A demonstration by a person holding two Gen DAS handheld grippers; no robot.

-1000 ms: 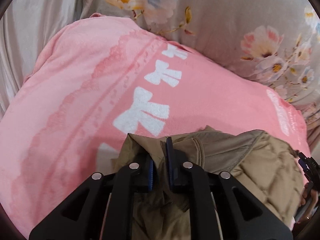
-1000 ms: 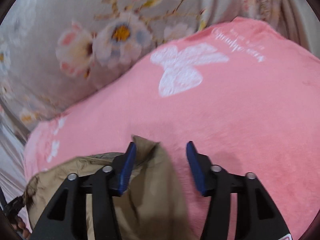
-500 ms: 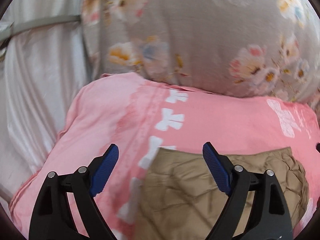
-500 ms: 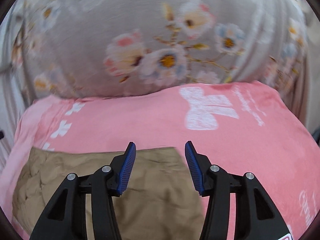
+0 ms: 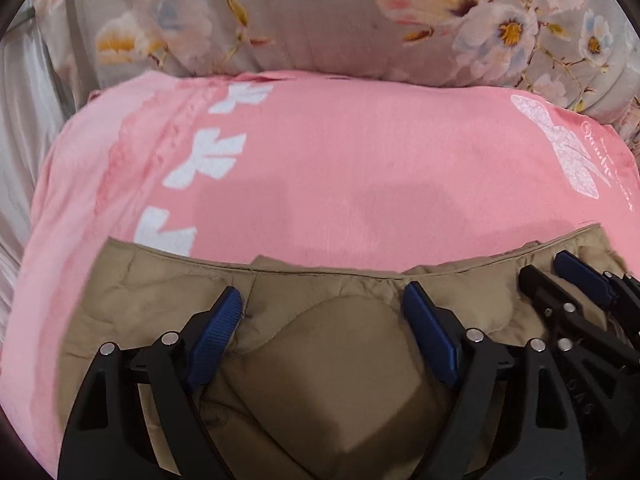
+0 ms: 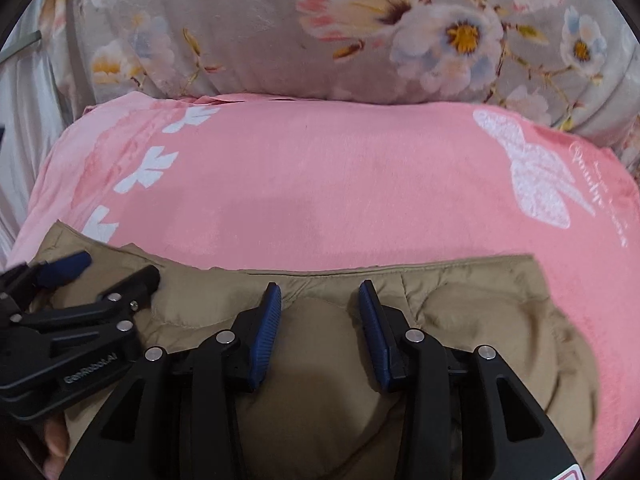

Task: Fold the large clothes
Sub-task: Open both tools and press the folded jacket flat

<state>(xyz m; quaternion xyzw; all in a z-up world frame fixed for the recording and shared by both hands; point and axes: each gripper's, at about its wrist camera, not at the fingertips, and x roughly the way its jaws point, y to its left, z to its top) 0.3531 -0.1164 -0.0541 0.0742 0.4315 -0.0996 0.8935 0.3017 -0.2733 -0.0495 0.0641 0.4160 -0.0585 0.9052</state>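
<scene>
A tan quilted garment (image 5: 320, 380) lies folded on a pink blanket (image 5: 340, 168), its far edge straight across both views. My left gripper (image 5: 322, 300) stands wide open low over the garment's middle, and a puffy bulge of fabric rises between its jaws. My right gripper (image 6: 320, 292) hovers just beside it over the garment (image 6: 480, 320). Its jaws are closing with a puff of tan fabric between them, and the pads flank the puff without clearly pinching it. Each gripper shows in the other's view: the right gripper (image 5: 560, 276) and the left gripper (image 6: 104, 276).
The pink blanket (image 6: 340, 184) has white bow prints and covers the surface. Behind it rises a grey floral cushion (image 6: 320, 40). Pale silky cloth (image 5: 24, 120) hangs at the far left. A person's hand (image 6: 52, 444) holds the left gripper at the lower left.
The left gripper let go of the garment's corner and opened wide. Both grippers drew back from the far edge to the garment's middle, side by side. The right jaws narrowed.
</scene>
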